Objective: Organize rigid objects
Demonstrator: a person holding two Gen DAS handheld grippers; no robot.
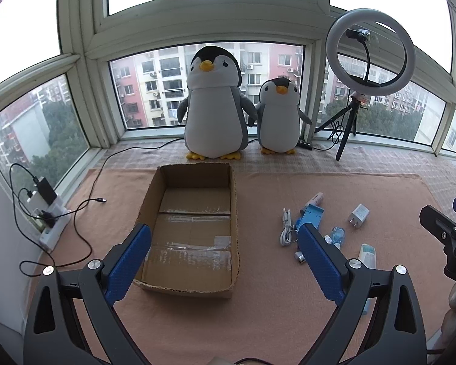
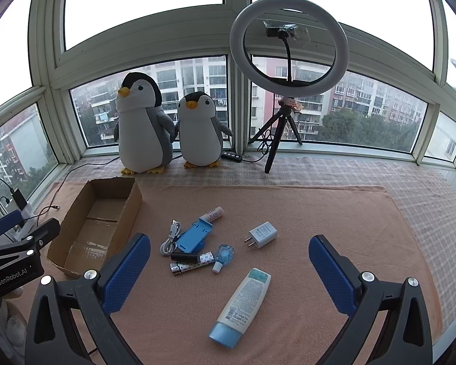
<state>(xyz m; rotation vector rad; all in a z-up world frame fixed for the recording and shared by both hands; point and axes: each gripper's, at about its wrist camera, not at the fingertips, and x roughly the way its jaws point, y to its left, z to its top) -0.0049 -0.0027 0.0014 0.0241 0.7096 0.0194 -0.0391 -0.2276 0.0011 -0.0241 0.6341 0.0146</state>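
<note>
A bay window with pale frames looks out on apartment blocks, and below it a checked cloth runs along the sill side of a peach-coloured towel [image 2: 334, 213] spread flat as the work surface.

On the towel's left part sits an open cardboard box [image 1: 194, 231], empty, with taped seams showing on its floor. To its right lies a loose cluster of small things: a white lotion tube [image 2: 241, 299] with a blue cap lying nearest the right gripper, a white plug adapter [image 2: 263, 234] on its own a little further back, a blue phone stand [image 2: 194, 235], a coiled white cable [image 2: 170, 240] touching the stand's left edge, a pink-and-white tube [image 2: 214, 213] behind the stand, two patterned lipstick-like sticks [image 2: 190, 261] lying side by side, and a small blue round item [image 2: 225, 254] with a white cap just beside them.

The left gripper [image 1: 225, 261] hovers over the near end of the box, its blue-padded fingers spread wide and holding nothing. The right gripper [image 2: 229, 273] hangs above the lotion tube, fingers likewise wide apart and empty.

Against the window stand a large plush penguin [image 1: 214, 103] and a smaller plush penguin [image 1: 278, 115], side by side. A ring light [image 2: 288, 47] on a tripod stands to their right. A power strip [image 1: 50, 216] with plugged chargers lies at the far left edge.
</note>
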